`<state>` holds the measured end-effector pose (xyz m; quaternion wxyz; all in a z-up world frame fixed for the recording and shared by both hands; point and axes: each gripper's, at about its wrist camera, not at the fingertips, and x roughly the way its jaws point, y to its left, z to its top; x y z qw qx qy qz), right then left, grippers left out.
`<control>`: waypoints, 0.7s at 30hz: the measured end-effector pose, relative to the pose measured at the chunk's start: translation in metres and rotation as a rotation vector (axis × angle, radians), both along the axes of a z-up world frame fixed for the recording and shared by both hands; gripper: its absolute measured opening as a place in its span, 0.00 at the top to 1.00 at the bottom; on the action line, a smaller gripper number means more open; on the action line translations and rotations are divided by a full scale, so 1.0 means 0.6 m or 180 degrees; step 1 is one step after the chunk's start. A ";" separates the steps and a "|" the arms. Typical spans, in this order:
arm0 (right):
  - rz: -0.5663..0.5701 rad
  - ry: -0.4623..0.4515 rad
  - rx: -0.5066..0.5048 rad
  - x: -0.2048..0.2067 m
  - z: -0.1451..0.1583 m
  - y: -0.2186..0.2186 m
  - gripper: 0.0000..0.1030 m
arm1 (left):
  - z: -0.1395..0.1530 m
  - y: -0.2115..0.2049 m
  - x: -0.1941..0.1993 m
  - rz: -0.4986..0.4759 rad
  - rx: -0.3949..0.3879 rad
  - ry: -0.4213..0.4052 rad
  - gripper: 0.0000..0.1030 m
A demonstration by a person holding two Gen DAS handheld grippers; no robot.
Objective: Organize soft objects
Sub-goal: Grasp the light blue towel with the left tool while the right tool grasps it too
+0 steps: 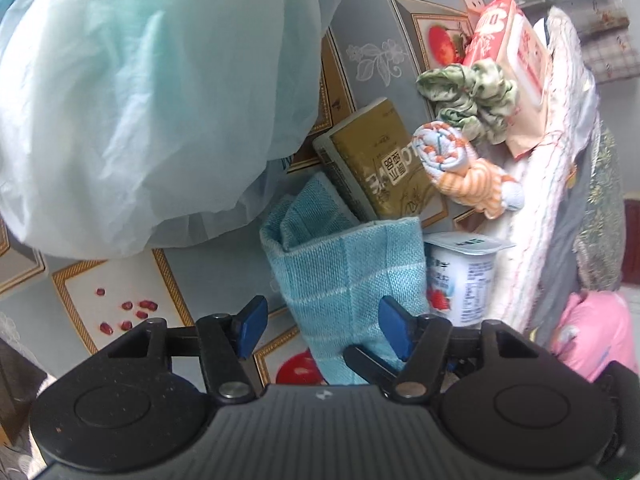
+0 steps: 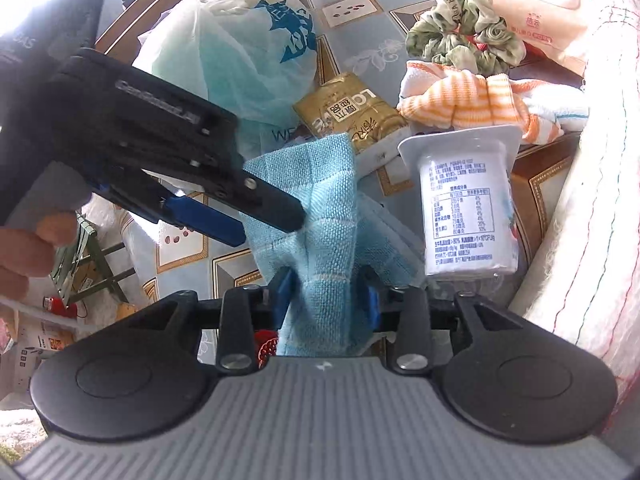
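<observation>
Listing left to right on the patterned tablecloth [image 1: 224,268]: pale plastic bag [image 1: 132,92], left gripper [image 1: 320,326] with jaws apart around the blue cloth [image 1: 348,264], right gripper [image 2: 327,300] clamped on that cloth, gold packet [image 1: 380,160], yogurt cup [image 2: 468,204], striped sock roll [image 1: 452,160], green scrunchie [image 1: 472,96]

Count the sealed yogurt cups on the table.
1: the yogurt cup stands right of the blue cloth, beside the white folded blanket. Others may hide behind the clutter.
</observation>
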<state>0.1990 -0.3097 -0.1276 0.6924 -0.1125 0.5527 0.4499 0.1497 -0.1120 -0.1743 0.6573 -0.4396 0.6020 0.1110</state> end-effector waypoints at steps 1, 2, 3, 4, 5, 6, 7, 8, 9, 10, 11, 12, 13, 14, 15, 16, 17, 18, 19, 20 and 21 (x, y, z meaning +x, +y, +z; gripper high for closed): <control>0.0005 -0.0005 0.0004 0.000 0.000 0.001 0.64 | -0.001 -0.002 0.003 -0.0024 0.0031 0.0010 0.39; 0.0010 -0.0011 0.0007 0.000 0.000 0.000 0.64 | -0.002 -0.005 0.005 -0.0041 0.0054 0.0010 0.39; 0.0016 -0.0019 0.0010 0.000 0.000 0.000 0.63 | -0.002 -0.008 0.007 -0.0055 0.0069 -0.0001 0.39; 0.0026 -0.0027 0.0012 -0.001 0.000 0.001 0.63 | -0.001 -0.010 0.009 -0.0069 0.0085 -0.0008 0.39; 0.0037 -0.0039 0.0012 -0.001 0.000 0.002 0.62 | 0.000 -0.013 0.012 -0.0088 0.0110 -0.0019 0.39; 0.0050 -0.0055 0.0008 -0.002 0.000 0.003 0.61 | 0.001 -0.015 0.013 -0.0099 0.0142 -0.0031 0.41; 0.0067 -0.0072 0.0001 -0.004 0.001 0.004 0.61 | 0.002 -0.017 0.016 -0.0106 0.0172 -0.0037 0.43; 0.0084 -0.0090 -0.0009 -0.006 0.001 0.005 0.60 | 0.002 -0.019 0.018 -0.0115 0.0196 -0.0037 0.53; 0.0101 -0.0106 -0.0018 -0.007 0.002 0.007 0.57 | 0.001 -0.021 0.020 -0.0136 0.0219 -0.0023 0.62; 0.0117 -0.0123 -0.0027 -0.010 0.003 0.009 0.55 | 0.001 -0.023 0.023 -0.0186 0.0257 -0.0009 0.67; 0.0135 -0.0145 -0.0036 -0.013 0.004 0.010 0.51 | 0.000 -0.026 0.027 -0.0261 0.0298 0.0019 0.74; 0.0149 -0.0170 -0.0041 -0.015 0.007 0.010 0.46 | 0.002 -0.027 0.029 -0.0295 0.0327 0.0034 0.76; 0.0160 -0.0208 -0.0054 -0.018 0.008 0.011 0.44 | 0.003 -0.026 0.029 -0.0292 0.0318 0.0029 0.78; 0.0171 -0.0253 -0.0075 -0.021 0.010 0.012 0.41 | 0.006 -0.026 0.028 -0.0304 0.0304 0.0014 0.82; 0.0187 -0.0303 -0.0095 -0.024 0.012 0.013 0.39 | 0.011 -0.027 0.029 -0.0336 0.0307 -0.0006 0.83; 0.0203 -0.0350 -0.0101 -0.027 0.015 0.014 0.38 | 0.018 -0.029 0.029 -0.0373 0.0321 -0.0035 0.84; 0.0214 -0.0392 -0.0093 -0.029 0.019 0.013 0.34 | 0.027 -0.031 0.028 -0.0408 0.0325 -0.0081 0.84; 0.0217 -0.0429 -0.0072 -0.032 0.025 0.012 0.30 | 0.038 -0.033 0.027 -0.0451 0.0318 -0.0141 0.85; 0.0215 -0.0462 -0.0044 -0.034 0.031 0.010 0.29 | 0.050 -0.035 0.024 -0.0497 0.0319 -0.0193 0.85; 0.0213 -0.0493 -0.0014 -0.037 0.037 0.008 0.26 | 0.062 -0.037 0.022 -0.0553 0.0318 -0.0238 0.85; 0.0218 -0.0523 0.0015 -0.039 0.044 0.008 0.25 | 0.076 -0.040 0.020 -0.0616 0.0327 -0.0276 0.85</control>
